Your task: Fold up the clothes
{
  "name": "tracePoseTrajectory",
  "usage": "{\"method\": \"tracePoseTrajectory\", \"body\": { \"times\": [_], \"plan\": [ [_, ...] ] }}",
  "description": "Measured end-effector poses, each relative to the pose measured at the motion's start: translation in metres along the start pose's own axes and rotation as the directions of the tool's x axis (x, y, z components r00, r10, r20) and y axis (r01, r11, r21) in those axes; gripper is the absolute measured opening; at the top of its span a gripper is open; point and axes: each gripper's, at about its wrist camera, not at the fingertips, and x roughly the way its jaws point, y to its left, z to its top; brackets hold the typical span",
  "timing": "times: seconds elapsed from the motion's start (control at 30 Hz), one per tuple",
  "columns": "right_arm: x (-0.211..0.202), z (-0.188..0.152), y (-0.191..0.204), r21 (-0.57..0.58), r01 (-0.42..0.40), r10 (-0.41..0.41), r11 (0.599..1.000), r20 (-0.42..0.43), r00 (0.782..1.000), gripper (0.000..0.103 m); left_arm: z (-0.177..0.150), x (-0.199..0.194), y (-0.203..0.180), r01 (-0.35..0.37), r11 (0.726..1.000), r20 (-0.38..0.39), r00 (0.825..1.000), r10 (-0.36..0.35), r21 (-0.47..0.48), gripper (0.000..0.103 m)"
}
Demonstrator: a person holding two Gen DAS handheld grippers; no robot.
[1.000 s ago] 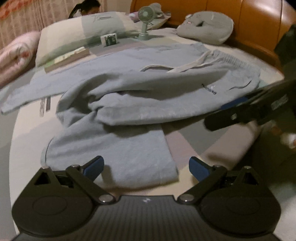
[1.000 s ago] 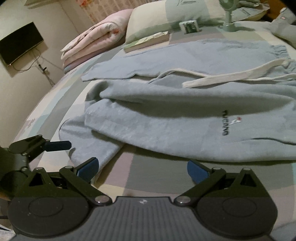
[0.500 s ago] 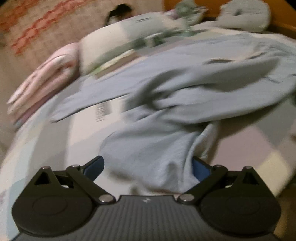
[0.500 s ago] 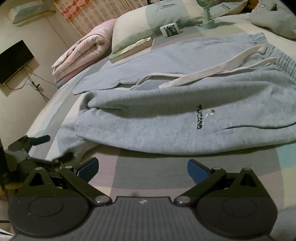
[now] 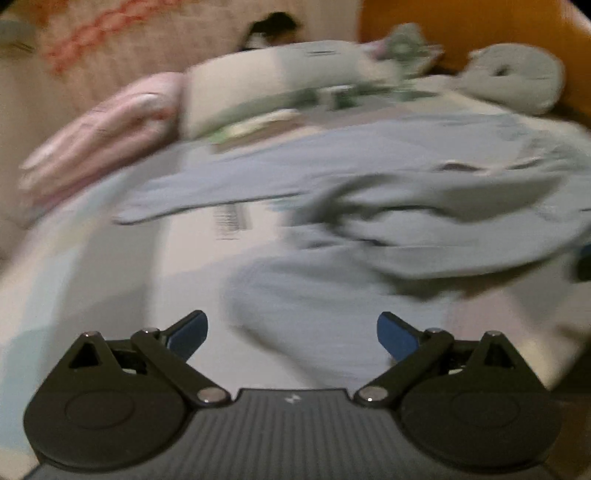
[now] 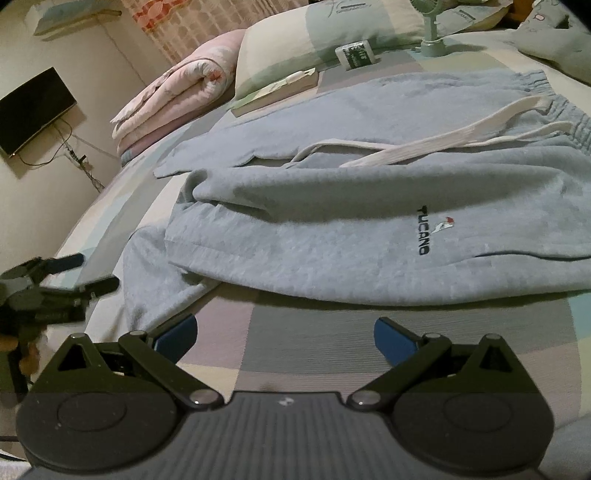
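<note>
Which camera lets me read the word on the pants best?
The right wrist view: the logo on the sweatpants is sharp and near. The left wrist view is blurred, showing the sweatpants only as a smear, no letters readable.

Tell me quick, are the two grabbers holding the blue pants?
Left gripper: open, holding nothing.
Right gripper: open, holding nothing; the sweatpants lie loose.

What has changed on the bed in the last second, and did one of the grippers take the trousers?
The left gripper swung to its left, toward the free leg end of the grey-blue sweatpants; its view is now blurred. The right gripper moved along the bed edge toward the waistband side. Both remain open and neither has gripped the cloth. The sweatpants, pillow, pink quilt and small fan lie as before.
</note>
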Motion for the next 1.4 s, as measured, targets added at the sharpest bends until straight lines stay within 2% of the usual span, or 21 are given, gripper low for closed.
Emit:
{"method": "tracePoseTrajectory", "body": {
  "times": [0.17,0.27,0.33,0.4,0.47,0.57,0.63,0.77,0.87,1.03,1.1,1.23,1.33,1.4],
  "plan": [
    [0.001,-0.002,0.004,-0.016,0.001,-0.001,1.000,-0.013,1.000,0.103,-0.010,0.030,-0.055,-0.035,0.986,-0.015,0.999,0.038,0.161,0.099],
    [-0.001,-0.003,0.002,-0.011,0.010,-0.010,1.000,-0.011,1.000,0.103,-0.012,0.044,-0.062,-0.164,0.962,0.027,0.986,0.162,0.218,0.099],
    [-0.002,-0.003,0.000,-0.005,0.010,-0.010,1.000,-0.008,1.000,0.103,-0.007,0.046,-0.054,-0.229,0.952,0.055,0.973,0.222,0.205,0.100],
    [-0.003,-0.003,-0.001,0.001,0.010,-0.010,1.000,-0.004,1.000,0.103,0.000,0.045,-0.041,-0.272,0.950,0.075,0.962,0.264,0.150,0.100],
    [-0.002,-0.003,-0.003,0.009,0.006,-0.006,1.000,-0.005,1.000,0.103,0.005,0.042,-0.030,-0.285,0.954,0.073,0.957,0.279,0.093,0.100],
    [0.001,-0.004,-0.003,0.017,-0.005,0.005,1.000,-0.011,1.000,0.103,0.006,0.045,-0.025,-0.157,0.987,0.010,0.988,0.157,0.032,0.100],
    [0.002,-0.004,0.000,0.012,-0.007,0.008,1.000,-0.016,1.000,0.103,0.001,0.047,-0.022,-0.187,0.982,-0.004,0.982,0.187,0.026,0.101],
    [0.000,-0.004,0.005,-0.008,-0.013,0.013,1.000,-0.015,1.000,0.103,-0.009,0.051,-0.016,-0.262,0.965,-0.028,0.965,0.263,0.021,0.102],
    [-0.001,-0.003,0.002,0.001,-0.008,0.008,1.000,-0.009,1.000,0.103,-0.014,0.046,0.009,-0.328,0.945,-0.039,0.944,0.327,-0.009,0.101],
    [0.001,-0.004,0.000,0.019,-0.008,0.008,1.000,-0.018,1.000,0.103,-0.024,0.046,0.069,-0.462,0.883,-0.112,0.885,0.453,-0.080,0.101],
    [0.002,-0.004,0.002,0.011,-0.004,0.005,1.000,-0.022,1.000,0.103,-0.027,0.044,0.086,-0.476,0.873,-0.133,0.877,0.462,-0.106,0.101],
    [0.004,-0.004,0.004,0.010,-0.007,0.008,1.000,-0.026,1.000,0.103,-0.030,0.032,0.088,-0.392,0.908,-0.126,0.918,0.375,-0.150,0.100],
    [0.006,-0.004,0.009,0.001,-0.009,0.009,1.000,-0.033,0.999,0.103,-0.028,0.032,0.068,-0.270,0.953,-0.110,0.960,0.256,-0.138,0.100],
    [0.005,-0.005,0.011,-0.009,-0.012,0.012,1.000,-0.036,0.999,0.103,-0.026,0.032,0.054,-0.180,0.974,-0.101,0.981,0.167,-0.137,0.100]
  ]
}}
